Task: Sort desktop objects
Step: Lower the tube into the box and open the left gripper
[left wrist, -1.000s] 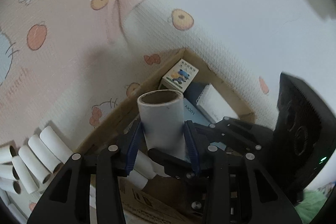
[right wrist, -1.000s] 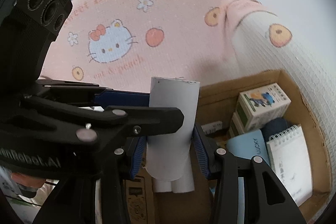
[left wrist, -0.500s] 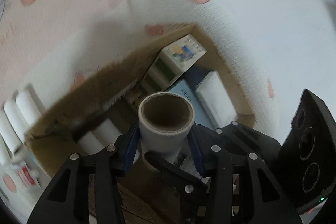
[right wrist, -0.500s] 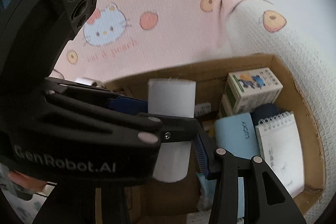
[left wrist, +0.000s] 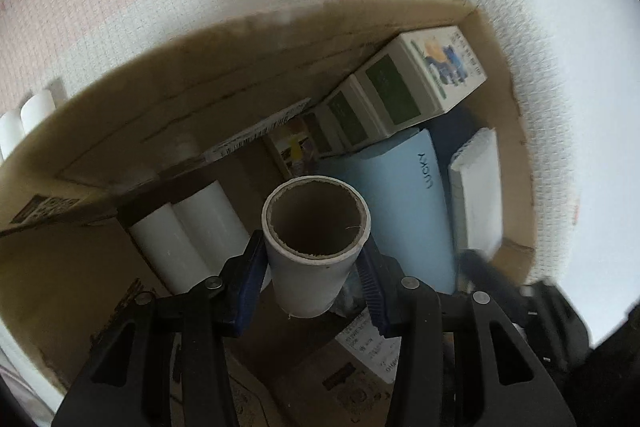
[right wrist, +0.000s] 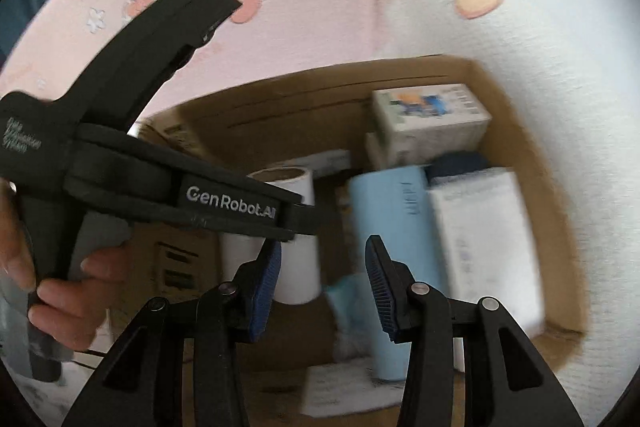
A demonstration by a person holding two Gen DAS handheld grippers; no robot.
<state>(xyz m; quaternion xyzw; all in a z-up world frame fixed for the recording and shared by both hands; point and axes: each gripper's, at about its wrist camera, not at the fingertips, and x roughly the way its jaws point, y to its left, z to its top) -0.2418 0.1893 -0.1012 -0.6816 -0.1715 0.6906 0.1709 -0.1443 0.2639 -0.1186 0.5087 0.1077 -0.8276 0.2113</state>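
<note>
The left gripper (left wrist: pixel 316 277) is clamping a white cardboard tube (left wrist: pixel 316 247), its long axis pointing down into the brown cardboard box (left wrist: pixel 248 67). The right gripper (right wrist: pixel 324 291) is hanging open and empty beside it.

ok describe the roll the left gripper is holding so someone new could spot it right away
Look into the open cardboard box on the pink and white cloth. Above its floor, the left gripper clamps a white paper tube, open brown end facing the camera. Unlike the two white tubes lying flat beside it, this one is held up.
</note>
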